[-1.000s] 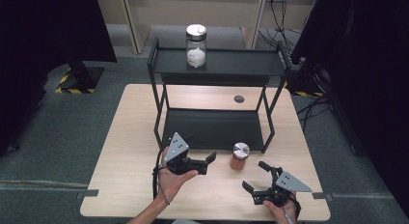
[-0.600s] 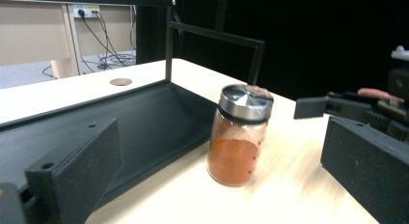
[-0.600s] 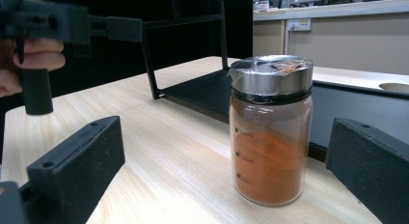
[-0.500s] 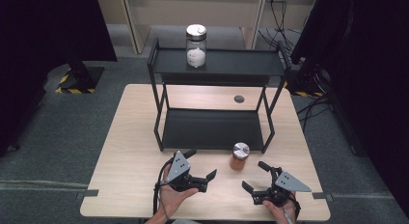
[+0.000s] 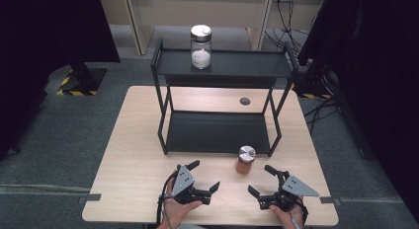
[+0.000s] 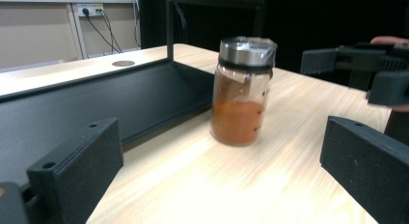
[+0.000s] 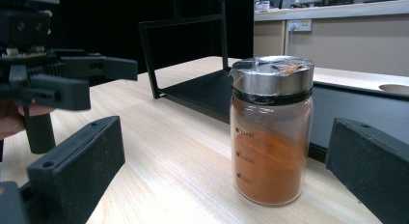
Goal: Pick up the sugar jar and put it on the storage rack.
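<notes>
The counter is a pale wooden top, and from the high view it carries a black two-level rack that takes the middle and far part of it. Only this view lets me see the rack's upper shelf, where a tall jar with white powder stands upright, and a small round hole in the wood behind the rack.

The spice jar, with orange powder and a metal lid, stands upright on the counter just in front of the rack's lower shelf, near its right front leg. It is between the two tools and touches neither. The right gripper view brings the spice jar close: there are measuring marks on the glass, clear tape lies over the lid, and the powder fills more than half. The left gripper view shows the spice jar farther off, beside the lower shelf's edge.

The left tool is held low over the near edge, its jaws wide apart and empty. The right tool is the same, wide and empty. Each gripper view shows the other tool across the counter, the left tool and the right tool.
</notes>
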### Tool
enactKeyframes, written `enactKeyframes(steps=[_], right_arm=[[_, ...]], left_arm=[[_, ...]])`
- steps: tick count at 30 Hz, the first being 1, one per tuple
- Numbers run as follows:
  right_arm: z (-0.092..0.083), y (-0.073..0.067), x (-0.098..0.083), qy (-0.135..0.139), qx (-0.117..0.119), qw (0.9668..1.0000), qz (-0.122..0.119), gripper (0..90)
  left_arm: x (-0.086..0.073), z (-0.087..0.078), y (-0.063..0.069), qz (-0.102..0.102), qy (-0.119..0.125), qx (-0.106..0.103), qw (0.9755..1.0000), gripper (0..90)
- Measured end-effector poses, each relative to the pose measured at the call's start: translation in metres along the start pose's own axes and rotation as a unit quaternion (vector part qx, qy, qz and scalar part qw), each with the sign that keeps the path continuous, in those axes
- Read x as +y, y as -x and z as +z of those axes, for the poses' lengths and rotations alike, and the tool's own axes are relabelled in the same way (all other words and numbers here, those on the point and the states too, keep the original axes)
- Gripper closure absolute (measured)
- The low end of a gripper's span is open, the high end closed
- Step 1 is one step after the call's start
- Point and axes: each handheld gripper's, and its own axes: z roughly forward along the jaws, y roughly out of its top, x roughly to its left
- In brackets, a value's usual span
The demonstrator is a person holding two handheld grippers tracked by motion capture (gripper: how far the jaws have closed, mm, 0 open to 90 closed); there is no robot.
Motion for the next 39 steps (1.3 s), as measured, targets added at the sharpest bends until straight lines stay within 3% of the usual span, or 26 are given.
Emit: enactKeyframes(steps=[11, 39], right_arm=[[-0.001, -0.001, 0.0, 0.0, 0.0, 1.0, -0.005, 0.3], [0.0, 0.002, -0.001, -0.002, 0.004, 1.0, -0.004, 0.3]], left_arm=[[-0.011, -0.01, 0.01, -0.006, -0.002, -0.007, 1.0, 1.3], [-0.013, -0.009, 0.012, 0.0, 0.0, 0.005, 1.0, 1.3]])
